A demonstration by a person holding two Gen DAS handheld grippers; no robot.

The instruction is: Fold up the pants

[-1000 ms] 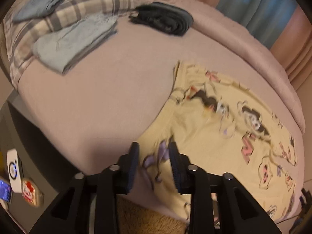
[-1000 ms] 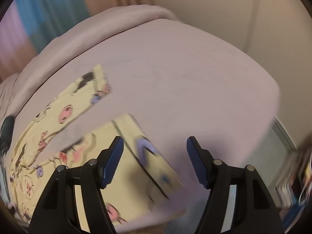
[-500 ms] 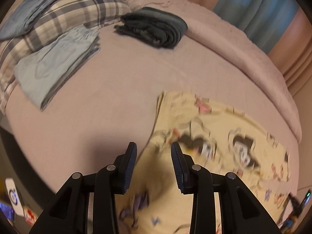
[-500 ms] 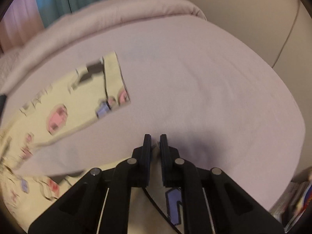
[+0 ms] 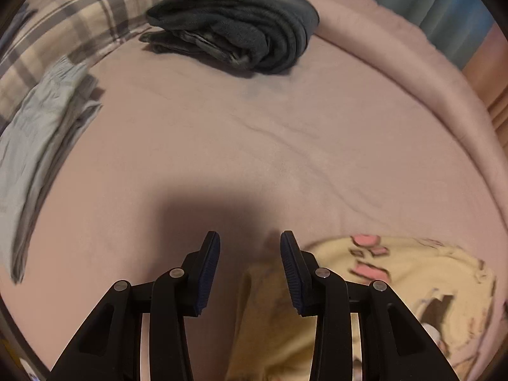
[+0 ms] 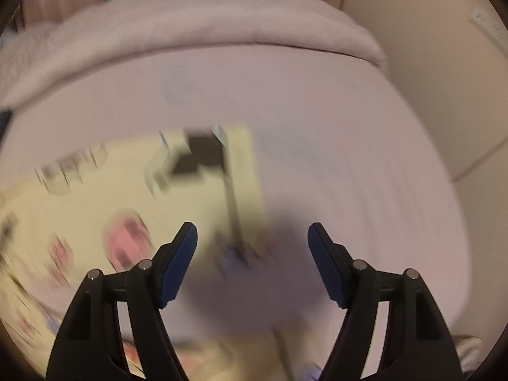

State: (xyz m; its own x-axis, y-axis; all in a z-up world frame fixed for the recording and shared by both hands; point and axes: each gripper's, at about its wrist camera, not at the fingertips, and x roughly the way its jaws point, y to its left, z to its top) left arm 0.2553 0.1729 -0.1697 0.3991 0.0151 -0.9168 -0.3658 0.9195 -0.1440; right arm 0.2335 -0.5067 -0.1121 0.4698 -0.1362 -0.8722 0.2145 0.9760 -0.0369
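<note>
Left wrist view, left to right:
- Light blue folded garment [image 5: 41, 146], far left edge of the bed, partly over a plaid pillow [image 5: 79, 19].
- Dark folded garment [image 5: 241, 22], far centre, lying on the pink bedsheet [image 5: 254, 146].
- Left gripper [image 5: 250, 265], near centre, jaws moderately apart with nothing between them, above the sheet and its own shadow.
- Yellow printed pants [image 5: 397, 273], near right, flat on the sheet; their left edge runs under the gripper's right finger, contact not discernible.

Right wrist view, left to right:
- Yellow printed pants [image 6: 79, 209], left and centre, blurred; one leg end with a dark patch reaches toward the middle of the bed.
- Right gripper [image 6: 252, 260], jaws wide apart, holding nothing, over the leg's hem edge.
- Rolled pink blanket [image 6: 190, 35], far edge.
- Beige wall [image 6: 428, 47], far right.

No containers in either view.
</note>
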